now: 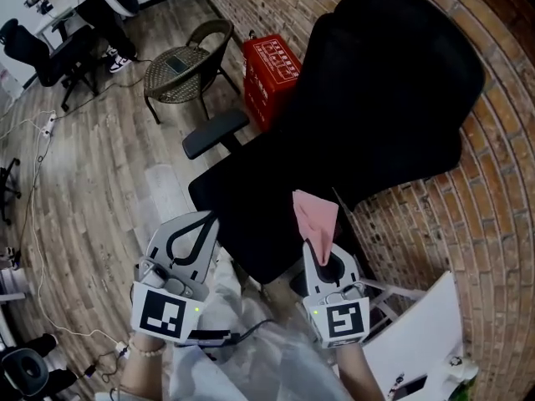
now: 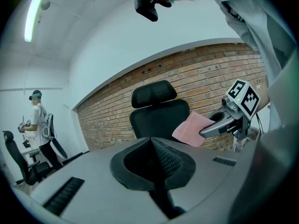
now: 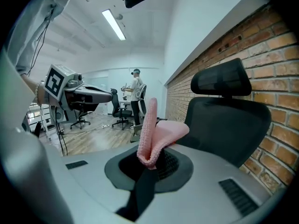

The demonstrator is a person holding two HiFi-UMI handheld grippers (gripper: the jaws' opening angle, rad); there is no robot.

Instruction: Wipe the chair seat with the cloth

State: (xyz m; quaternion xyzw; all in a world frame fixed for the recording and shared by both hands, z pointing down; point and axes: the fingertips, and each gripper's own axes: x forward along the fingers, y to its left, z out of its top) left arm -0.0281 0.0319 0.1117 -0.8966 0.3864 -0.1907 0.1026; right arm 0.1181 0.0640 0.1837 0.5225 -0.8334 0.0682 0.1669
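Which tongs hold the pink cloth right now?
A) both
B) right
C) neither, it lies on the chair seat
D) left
B: the right gripper view shows the pink cloth pinched between the right tongs and standing up out of them, while the left tongs are shut on nothing.

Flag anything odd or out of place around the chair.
Nothing stands out. The right gripper pinches the cloth near the seat, which shows no spill or damage; the left gripper is shut and empty.
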